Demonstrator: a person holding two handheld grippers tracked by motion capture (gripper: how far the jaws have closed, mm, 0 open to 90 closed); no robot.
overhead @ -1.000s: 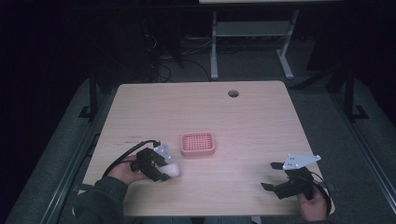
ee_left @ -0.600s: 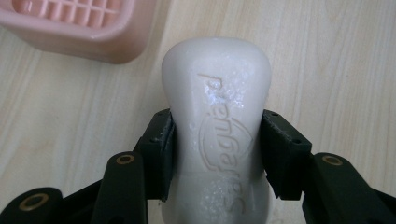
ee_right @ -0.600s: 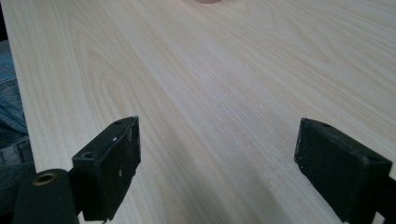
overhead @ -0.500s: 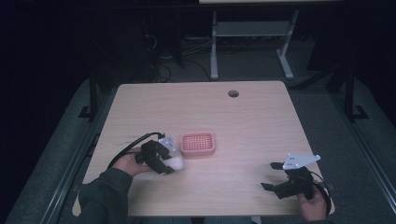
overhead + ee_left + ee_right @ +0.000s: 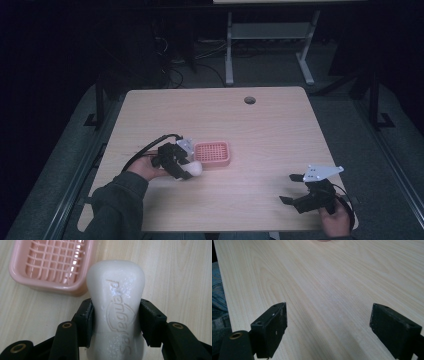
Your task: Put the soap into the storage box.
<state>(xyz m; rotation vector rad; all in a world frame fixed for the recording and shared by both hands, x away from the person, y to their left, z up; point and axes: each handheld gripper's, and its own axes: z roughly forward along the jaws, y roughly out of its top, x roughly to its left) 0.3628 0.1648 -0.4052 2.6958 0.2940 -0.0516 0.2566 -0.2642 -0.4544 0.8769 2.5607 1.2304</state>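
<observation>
- Since the earlier frame my left gripper (image 5: 186, 169) has carried the soap bar (image 5: 115, 307) nearer the pink soap dish (image 5: 212, 153); my right gripper (image 5: 294, 190) has not shifted.
- The table (image 5: 260, 125) is bare wood ahead of both tools, so nothing blocks the carry.
- The dish lies just ahead and to the left of my left gripper's jaws in its own view, slatted floor up, ready to take the bar.
- I hold the soap clamped across its narrow waist, long end pointing forward, probably so it can drop flat into the dish.
- My right gripper waits well apart near the table's edge, jaws spread wide with nothing between them.
</observation>
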